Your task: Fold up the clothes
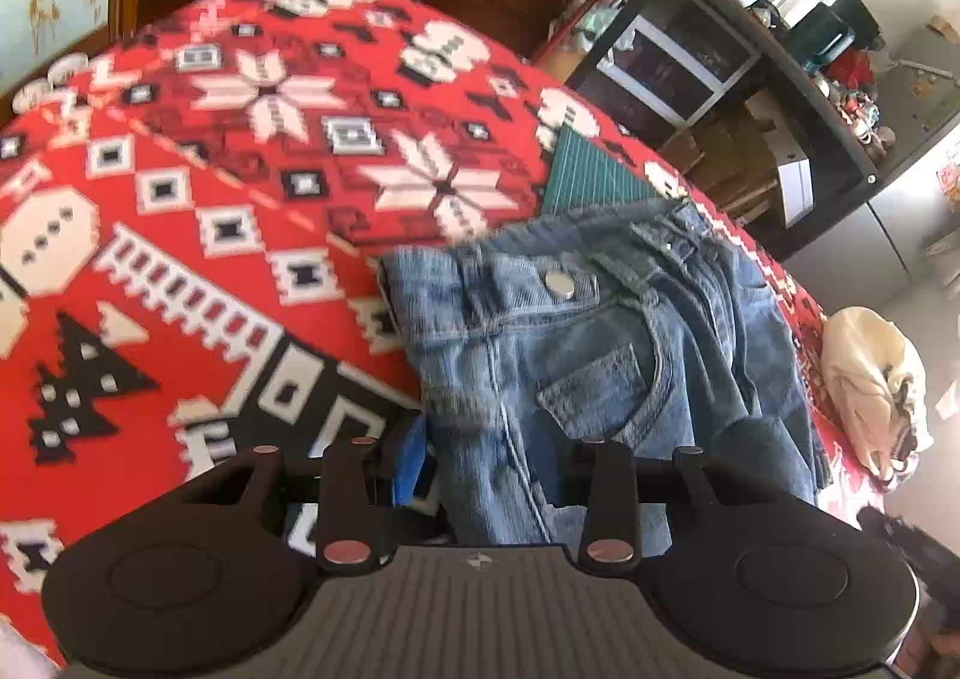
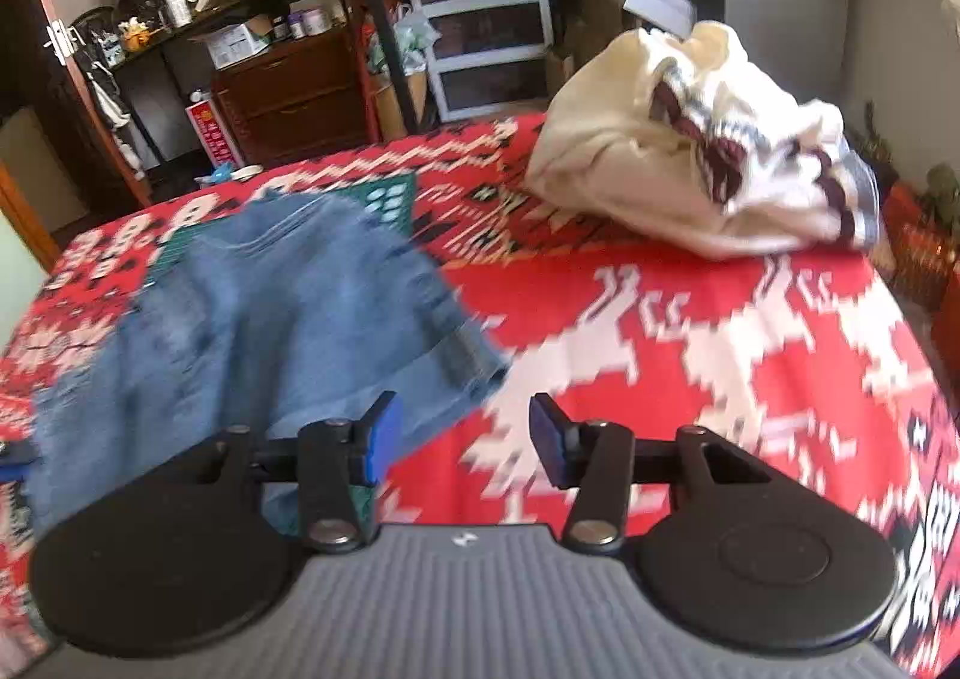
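My left tongs (image 1: 480, 439) look shut on the jeans (image 1: 600, 331), pads hidden under denim, right tongs (image 2: 459, 433) gape empty just right of the hem, and the cream garment (image 2: 690, 168) is bunched at the bench's (image 2: 720, 349) far right corner.

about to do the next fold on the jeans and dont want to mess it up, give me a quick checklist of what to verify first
1. Right gripper open and empty: ok, blue pads apart, nothing between them.
2. Left gripper hold on the jeans: cannot tell, denim covers the fingertips.
3. Jeans lying flat: not ok, bunched at the waistband.
4. Free denim edge within the right gripper's reach: ok, it lies just ahead of the left pad.
5. Cream garment apart from the jeans: ok, bare red blanket between them.
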A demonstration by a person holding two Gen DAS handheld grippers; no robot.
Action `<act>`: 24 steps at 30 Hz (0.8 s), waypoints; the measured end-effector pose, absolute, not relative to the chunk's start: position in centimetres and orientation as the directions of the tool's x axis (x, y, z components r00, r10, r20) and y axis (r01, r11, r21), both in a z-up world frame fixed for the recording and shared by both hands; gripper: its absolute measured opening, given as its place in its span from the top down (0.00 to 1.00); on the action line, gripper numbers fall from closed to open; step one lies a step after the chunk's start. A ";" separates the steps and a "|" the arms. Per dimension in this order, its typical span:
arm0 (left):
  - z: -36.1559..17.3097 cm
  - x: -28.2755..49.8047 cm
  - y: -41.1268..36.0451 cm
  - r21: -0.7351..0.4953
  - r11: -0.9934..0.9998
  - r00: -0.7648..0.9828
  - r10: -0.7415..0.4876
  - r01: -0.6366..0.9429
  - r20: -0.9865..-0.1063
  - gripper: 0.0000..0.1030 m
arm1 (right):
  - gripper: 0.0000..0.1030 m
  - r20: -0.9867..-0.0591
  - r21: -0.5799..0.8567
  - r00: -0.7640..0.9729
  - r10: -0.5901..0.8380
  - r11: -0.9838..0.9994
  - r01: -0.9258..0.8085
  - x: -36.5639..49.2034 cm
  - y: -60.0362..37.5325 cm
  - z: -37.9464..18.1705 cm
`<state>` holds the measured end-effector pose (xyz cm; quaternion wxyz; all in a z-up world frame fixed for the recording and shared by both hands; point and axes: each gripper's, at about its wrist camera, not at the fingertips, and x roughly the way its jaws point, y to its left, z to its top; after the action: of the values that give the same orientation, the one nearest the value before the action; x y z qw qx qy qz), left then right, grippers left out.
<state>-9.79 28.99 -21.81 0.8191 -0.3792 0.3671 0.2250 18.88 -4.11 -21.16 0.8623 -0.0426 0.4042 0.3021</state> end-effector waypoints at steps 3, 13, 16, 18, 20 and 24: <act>-22.2 -9.8 28.9 -0.474 0.604 0.630 0.061 -0.641 -0.775 0.63 | 0.51 -0.725 0.151 0.497 0.478 0.813 -0.562 20.8 -3.2 -22.5; -22.6 -9.1 29.4 -0.457 0.612 0.623 0.077 -0.646 -0.778 0.68 | 0.62 -0.753 0.143 0.446 0.484 0.782 -0.607 22.9 -0.8 -24.7; -22.6 -8.8 29.5 -0.441 0.616 0.616 0.093 -0.653 -0.782 0.75 | 0.84 -0.757 0.121 0.442 0.481 0.768 -0.628 22.5 0.0 -24.6; -22.6 -8.6 29.6 -0.444 0.615 0.615 0.085 -0.652 -0.784 0.90 | 0.88 -0.755 0.081 0.461 0.467 0.763 -0.641 21.8 0.4 -24.3; -22.6 -8.5 29.8 -0.451 0.611 0.619 0.084 -0.651 -0.781 0.92 | 0.89 -0.748 0.068 0.474 0.464 0.764 -0.641 21.3 0.1 -23.7; -21.5 -8.1 30.1 -0.423 0.644 0.629 0.117 -0.637 -0.769 0.93 | 0.90 -0.742 0.095 0.475 0.473 0.775 -0.625 20.2 -2.1 -21.7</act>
<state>-8.14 30.13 -21.50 0.8296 -0.3552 0.3660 0.2274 20.16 -2.07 -21.67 0.8535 -0.0949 0.3989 0.3216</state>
